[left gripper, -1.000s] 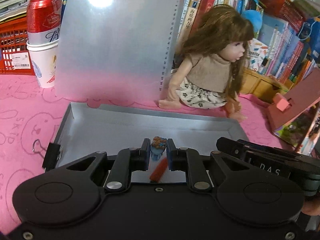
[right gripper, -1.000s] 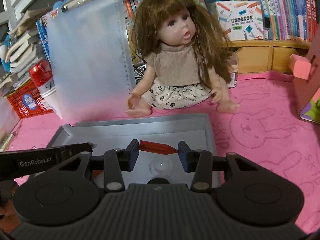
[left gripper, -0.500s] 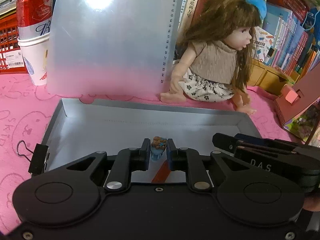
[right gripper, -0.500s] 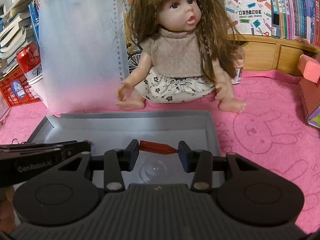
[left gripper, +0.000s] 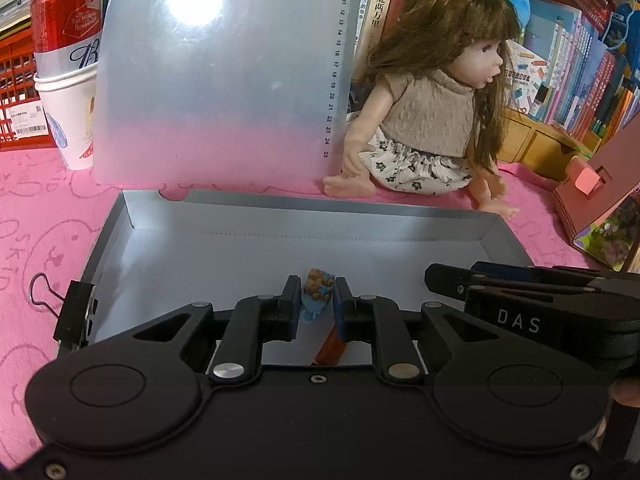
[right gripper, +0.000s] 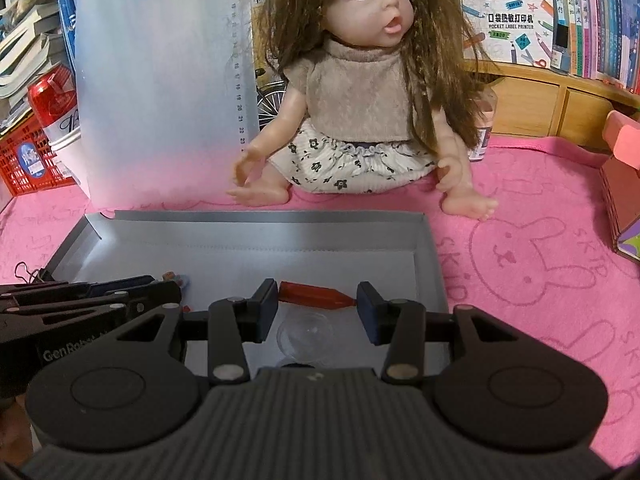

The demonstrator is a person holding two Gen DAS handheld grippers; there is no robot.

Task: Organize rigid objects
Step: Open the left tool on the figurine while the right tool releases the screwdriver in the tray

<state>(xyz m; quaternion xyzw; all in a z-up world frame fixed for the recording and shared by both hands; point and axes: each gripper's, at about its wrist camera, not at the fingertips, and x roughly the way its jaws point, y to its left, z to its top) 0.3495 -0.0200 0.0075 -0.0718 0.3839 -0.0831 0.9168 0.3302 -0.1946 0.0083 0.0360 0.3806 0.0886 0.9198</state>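
Observation:
A shallow grey tray (left gripper: 280, 208) lies on the pink mat; it also shows in the right wrist view (right gripper: 264, 220). My left gripper (left gripper: 317, 300) is shut on a small blue bear figurine (left gripper: 317, 286) and holds it over the tray's near part. A red pen-like stick (right gripper: 316, 294) lies on the tray floor; it also shows in the left wrist view (left gripper: 330, 350). My right gripper (right gripper: 317, 310) is open, its jaws standing on either side of the stick. A clear dome (right gripper: 306, 334) lies below the stick.
A doll (right gripper: 360, 92) sits behind the tray. A translucent clipboard (left gripper: 224, 76) stands upright at the back left, beside a red can (left gripper: 64, 32) in a white cup. A binder clip (left gripper: 74, 312) grips the tray's left edge. A pink box (left gripper: 600, 196) stands right.
Both grippers have moved forward toward the tray's back and the doll. The left stays shut on the figurine; the right stays open around the stick.

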